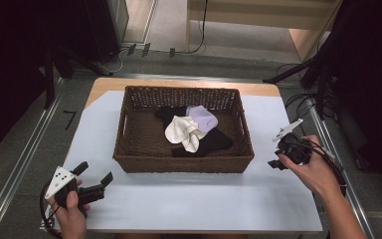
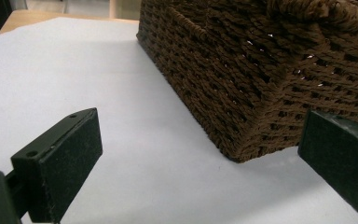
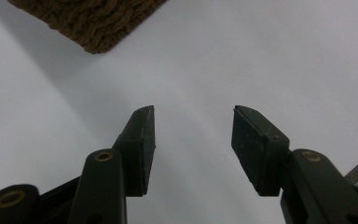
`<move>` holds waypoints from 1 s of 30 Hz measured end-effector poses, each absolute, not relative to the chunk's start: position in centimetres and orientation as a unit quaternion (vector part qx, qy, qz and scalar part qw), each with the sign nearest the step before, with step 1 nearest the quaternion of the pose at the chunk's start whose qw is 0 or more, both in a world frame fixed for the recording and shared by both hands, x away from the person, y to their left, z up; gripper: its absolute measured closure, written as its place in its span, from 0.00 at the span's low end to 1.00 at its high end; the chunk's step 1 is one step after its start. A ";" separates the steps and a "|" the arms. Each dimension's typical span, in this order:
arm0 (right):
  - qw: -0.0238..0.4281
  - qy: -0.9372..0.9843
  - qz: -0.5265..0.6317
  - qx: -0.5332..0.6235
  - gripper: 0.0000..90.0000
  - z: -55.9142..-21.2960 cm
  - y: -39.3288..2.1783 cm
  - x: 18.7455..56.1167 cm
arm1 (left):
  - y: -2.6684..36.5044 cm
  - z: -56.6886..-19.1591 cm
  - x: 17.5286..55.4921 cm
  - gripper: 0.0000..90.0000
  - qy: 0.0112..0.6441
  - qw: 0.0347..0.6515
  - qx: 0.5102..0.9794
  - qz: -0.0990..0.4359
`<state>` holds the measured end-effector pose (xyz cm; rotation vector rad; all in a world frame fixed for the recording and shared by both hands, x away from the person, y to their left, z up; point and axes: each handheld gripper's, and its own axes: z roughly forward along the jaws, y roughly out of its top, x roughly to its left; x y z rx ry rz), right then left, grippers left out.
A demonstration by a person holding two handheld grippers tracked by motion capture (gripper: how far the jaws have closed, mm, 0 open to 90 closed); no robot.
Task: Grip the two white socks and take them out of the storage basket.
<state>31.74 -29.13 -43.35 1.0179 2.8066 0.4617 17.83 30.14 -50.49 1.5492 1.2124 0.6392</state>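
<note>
A wooden table with a white sheet over it stands on grey floor. Beyond it, pale wooden furniture catches the light, black cables trail across the floor, and both sides lie in darkness.

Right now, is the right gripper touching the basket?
Apart. High view: right gripper sits right of the basket, white table cover between them. Its own view shows empty jaws.

I think I am working in a lab: black stands, cables on the floor, metal rails around one table.
</note>
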 end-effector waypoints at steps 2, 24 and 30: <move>0.058 0.931 0.149 0.327 0.56 -42.8 -28.8 32.0 | 30.1 -50.5 17.8 0.01 0.502 0.513 0.645 0.264; 0.025 0.953 0.125 0.274 0.57 -38.7 -24.3 35.3 | 30.0 -50.5 17.8 0.01 0.499 0.510 0.647 0.269; 0.025 0.955 0.126 0.267 0.61 -37.2 -23.8 35.4 | 30.0 -50.5 17.8 0.01 0.499 0.510 0.647 0.269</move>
